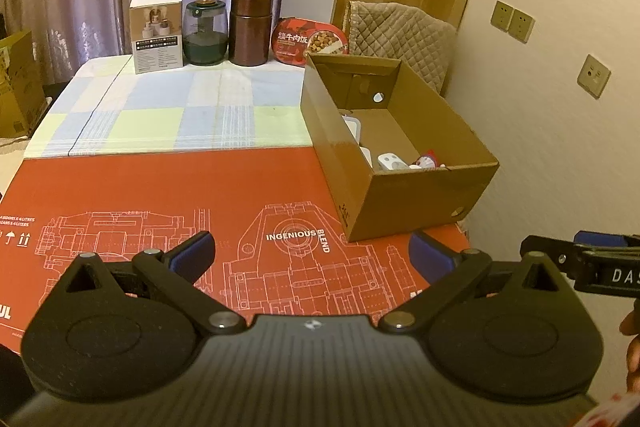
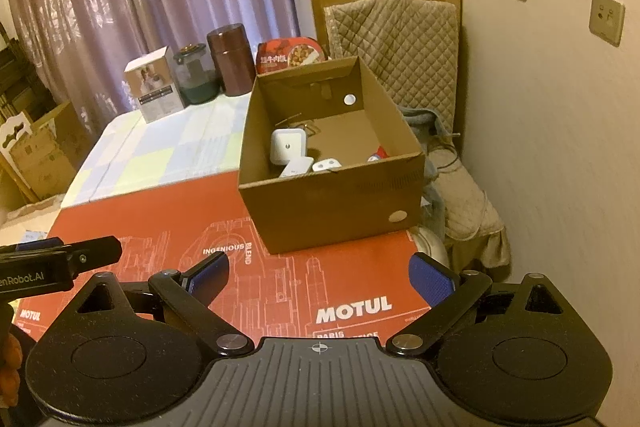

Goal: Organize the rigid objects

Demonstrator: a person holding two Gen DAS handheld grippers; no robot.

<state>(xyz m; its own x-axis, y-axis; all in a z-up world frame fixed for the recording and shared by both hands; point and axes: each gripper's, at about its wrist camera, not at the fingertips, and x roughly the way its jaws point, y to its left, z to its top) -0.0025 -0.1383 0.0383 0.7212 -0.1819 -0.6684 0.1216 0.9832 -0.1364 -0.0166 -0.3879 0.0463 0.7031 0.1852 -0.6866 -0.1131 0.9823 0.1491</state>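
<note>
Both grippers are hovering level over the red sheet [image 1: 160,195], left gripper [image 1: 312,257] and right gripper [image 2: 318,277] each with jaws spread wide and holding nothing, the cardboard box [image 2: 332,211] sitting at 12 o'clock with white chargers [image 2: 288,145] inside.

The red cardboard sheet [image 2: 200,211] on the near part of the desk carries "MOTUL" and "INGENIOUS BLEND" in white, with "4 LITRES" at its left edge. The far red food tray [image 1: 310,37] shows "牛肉饭". The left gripper [image 2: 60,259] reads "enRobot.AI".
</note>
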